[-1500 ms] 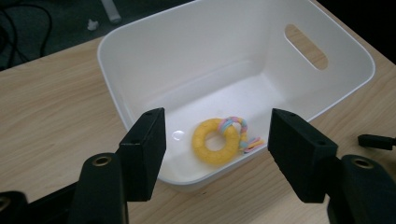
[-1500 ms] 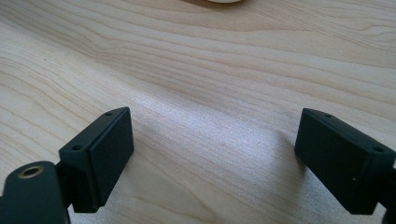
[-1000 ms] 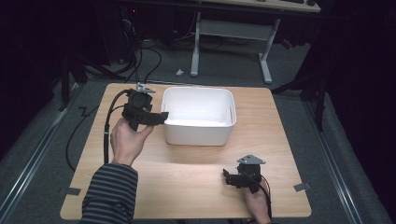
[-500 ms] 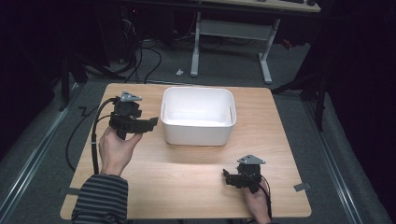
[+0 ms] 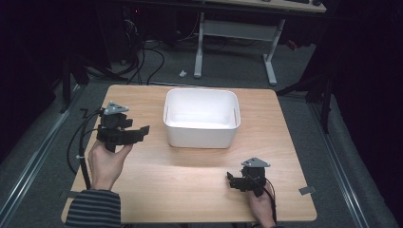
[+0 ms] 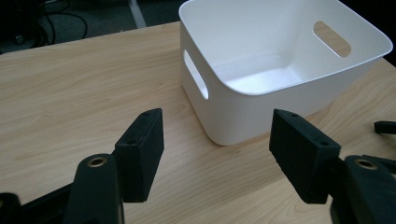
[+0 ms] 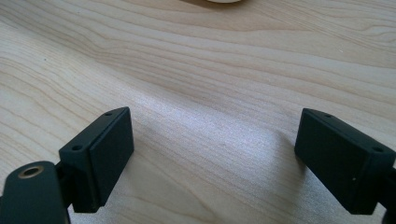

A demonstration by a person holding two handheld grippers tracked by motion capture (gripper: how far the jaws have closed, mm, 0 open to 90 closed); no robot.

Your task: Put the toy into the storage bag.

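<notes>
Left tongs (image 5: 142,129) gape empty beside the white bin (image 5: 201,118) mid-table (image 5: 190,180), right tongs (image 5: 230,179) (also spread, empty) rest low — best line up squarely with the near wall before closing.

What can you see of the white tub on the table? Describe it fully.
The white tub is a rounded-corner rectangular bin, smooth like plastic, with an oval handle slot in each short wall. It stands upright and empty on the wooden table, toward the far middle. Nothing touches it; the left hand-held gripper is beside it, apart.
</notes>
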